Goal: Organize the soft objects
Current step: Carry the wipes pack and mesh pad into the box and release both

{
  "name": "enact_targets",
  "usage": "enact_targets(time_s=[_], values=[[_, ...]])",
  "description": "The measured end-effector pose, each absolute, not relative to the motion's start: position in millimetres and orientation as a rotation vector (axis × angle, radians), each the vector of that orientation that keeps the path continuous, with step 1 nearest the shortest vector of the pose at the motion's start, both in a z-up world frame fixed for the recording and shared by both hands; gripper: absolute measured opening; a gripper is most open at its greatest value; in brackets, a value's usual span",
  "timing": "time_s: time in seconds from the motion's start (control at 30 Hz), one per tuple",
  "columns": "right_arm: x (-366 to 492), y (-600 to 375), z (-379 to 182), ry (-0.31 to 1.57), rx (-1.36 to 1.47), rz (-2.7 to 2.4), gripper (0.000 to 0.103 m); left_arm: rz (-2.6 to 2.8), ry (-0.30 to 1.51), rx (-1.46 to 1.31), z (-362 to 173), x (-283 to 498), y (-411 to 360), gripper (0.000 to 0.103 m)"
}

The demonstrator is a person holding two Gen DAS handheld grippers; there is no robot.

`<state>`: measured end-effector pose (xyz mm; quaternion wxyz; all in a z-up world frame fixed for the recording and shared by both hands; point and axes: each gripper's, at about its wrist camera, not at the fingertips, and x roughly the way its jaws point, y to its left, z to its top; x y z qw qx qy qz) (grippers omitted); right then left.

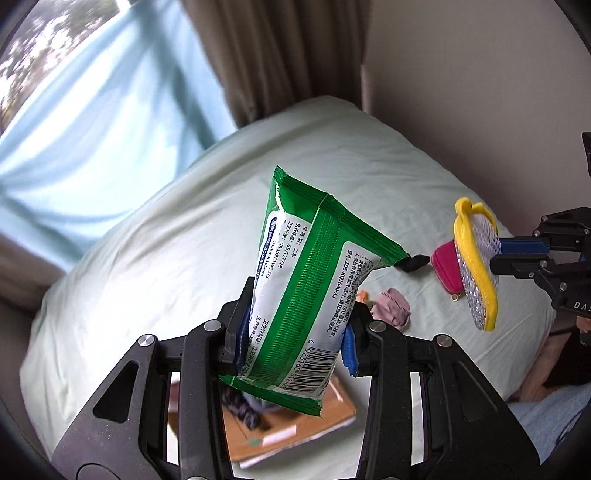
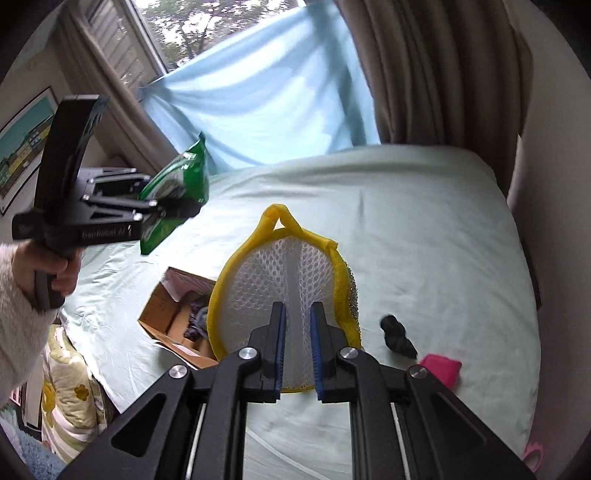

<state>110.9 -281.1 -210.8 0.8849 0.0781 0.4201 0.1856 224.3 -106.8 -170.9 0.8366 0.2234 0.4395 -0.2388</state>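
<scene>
I am working in a bedroom of a home. A bed [image 2: 424,221] with a pale green sheet fills the middle of both my views. Behind it, at the top of the frame, brown curtains [image 2: 436,70] hang beside a window [image 2: 177,26] partly covered by a light blue cloth [image 2: 266,96]. A framed picture [image 2: 22,144] hangs on the wall at the left edge, and a flower-print quilt [image 2: 70,391] sits at lower left.

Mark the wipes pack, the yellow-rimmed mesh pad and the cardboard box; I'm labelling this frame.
wipes pack [image 1: 310,280], left wrist view, green back seam.
yellow-rimmed mesh pad [image 2: 266,280], right wrist view, white mesh.
cardboard box [image 2: 162,310], right wrist view, left flap.
</scene>
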Motion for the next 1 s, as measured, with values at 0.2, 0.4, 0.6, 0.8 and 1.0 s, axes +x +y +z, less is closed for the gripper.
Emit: enact_targets(time_s=[0.2, 0.4, 0.6, 0.8, 1.0], values=[[104.7, -226.3, -174.1, 0.834, 0.109, 0.443, 0.012, -0.404, 0.925, 0.35, -146.5, 196.0, -29.5, 0.035], [106.9, -165.8, -163.8, 0.844, 0.124, 0.453, 0.012, -0.317, 0.943, 0.257, -142.7, 182.4, 46.8, 0.035], [117.6, -101.1, -171.0, 0.898, 0.141, 0.441, 0.012, -0.22, 1.017, 0.15, -169.6, 187.2, 124.0, 0.035], [132.5, -41.8, -196.1, 0.971, 0.175, 0.404, 0.012, -0.174, 1.11, 0.068, -215.0, 194.1, 181.9, 0.035], [150.2, -5.1, -235.7, 1.061, 0.249, 0.33, 0.012, -0.157, 1.203, 0.015, -262.5, 203.4, 215.3, 0.035]])
